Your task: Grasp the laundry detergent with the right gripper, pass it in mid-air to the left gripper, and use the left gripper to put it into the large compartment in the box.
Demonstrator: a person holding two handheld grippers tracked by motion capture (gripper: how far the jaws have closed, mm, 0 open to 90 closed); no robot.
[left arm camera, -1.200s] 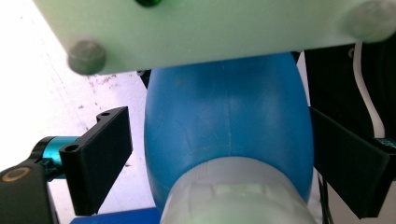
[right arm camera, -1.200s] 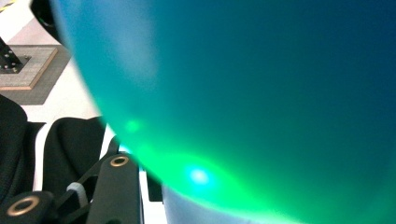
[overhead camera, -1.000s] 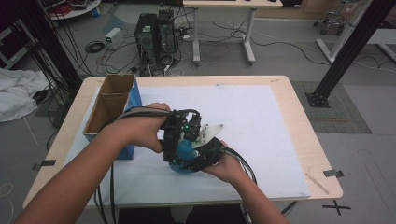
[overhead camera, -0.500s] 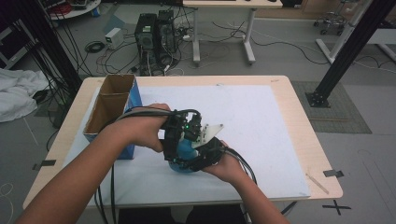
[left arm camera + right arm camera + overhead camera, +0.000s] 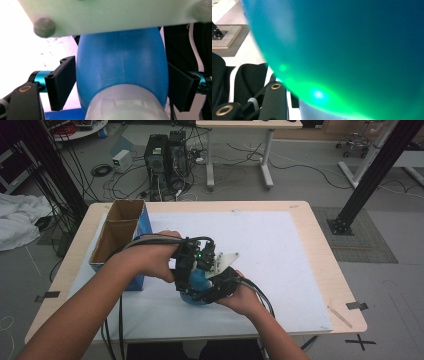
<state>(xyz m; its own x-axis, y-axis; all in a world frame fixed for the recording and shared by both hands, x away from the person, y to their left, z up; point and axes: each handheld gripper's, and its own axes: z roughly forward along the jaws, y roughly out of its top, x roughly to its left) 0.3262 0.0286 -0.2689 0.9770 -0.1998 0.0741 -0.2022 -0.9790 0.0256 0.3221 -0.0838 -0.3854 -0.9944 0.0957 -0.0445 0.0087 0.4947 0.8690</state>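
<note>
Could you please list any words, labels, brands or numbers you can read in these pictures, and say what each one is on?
None can be read.
The blue bottle shows plain surface, no label.
The cardboard box shows no print on its visible sides.
The computer towers on the floor are too small to read.

The left hand-held gripper (image 5: 120, 87) clamps a blue bulb (image 5: 120, 65) between its black jaws, under a pale plate (image 5: 107, 15).
</note>
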